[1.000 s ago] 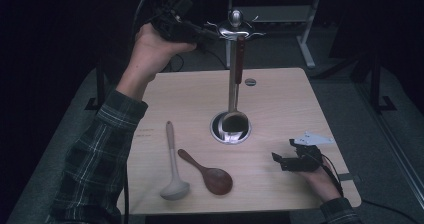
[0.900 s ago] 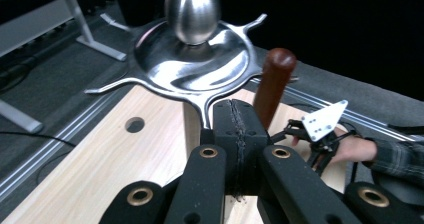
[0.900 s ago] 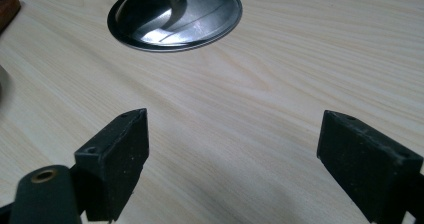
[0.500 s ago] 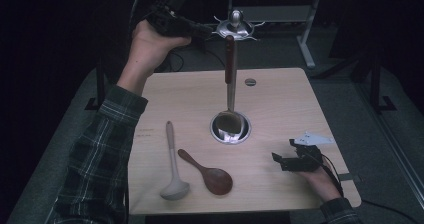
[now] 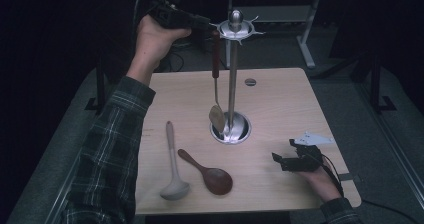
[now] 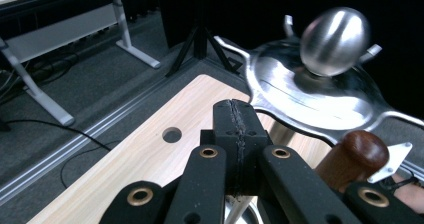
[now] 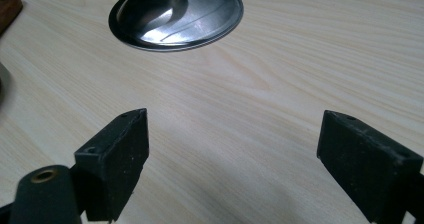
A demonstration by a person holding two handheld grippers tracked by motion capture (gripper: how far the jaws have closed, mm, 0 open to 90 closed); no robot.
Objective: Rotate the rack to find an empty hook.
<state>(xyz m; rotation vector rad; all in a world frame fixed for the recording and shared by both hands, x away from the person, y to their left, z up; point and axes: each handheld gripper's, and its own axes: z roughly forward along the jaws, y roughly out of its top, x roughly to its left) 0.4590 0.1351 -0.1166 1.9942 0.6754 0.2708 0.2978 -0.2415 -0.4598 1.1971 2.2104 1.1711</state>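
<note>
— Pale wood first, nearest the person: what lies on the table (image 5: 280,109) at that edge?

— Right gripper (image 5: 292,160) rests low on the tabletop near the right corner, the hand behind it. In the right gripper view its jaws stand wide apart with bare wood between them and nothing held.

— And to the left of it?

— Two utensils lying flat. A dark wooden spoon (image 5: 209,173) with its bowl toward the person, and just beside it on the left a grey ladle (image 5: 173,164), handle pointing away. They lie close together; whether they touch I cannot tell. A plaid sleeve (image 5: 107,154) runs up the left side.

— Farther in?

— The round steel base (image 5: 231,130) of the utensil stand sits mid-table, and its pole (image 5: 232,79) rises straight up. Beyond it there is a small round hole (image 5: 250,82) in the tabletop.

— Where is the utensil being handled?

— A spatula (image 5: 216,79) with a brown wooden handle hangs upright just left of the pole, its metal blade down near the base, its handle top up at the hooked ring (image 5: 235,31) under the ball knob (image 5: 235,18).

— And the left gripper?

— Left gripper (image 5: 202,21) is held high, pointing at that ring. In the left gripper view its pads are pressed together with nothing between them; the brown handle end (image 6: 356,154) sits just to the right of the jaws, apart from the pads.
</note>
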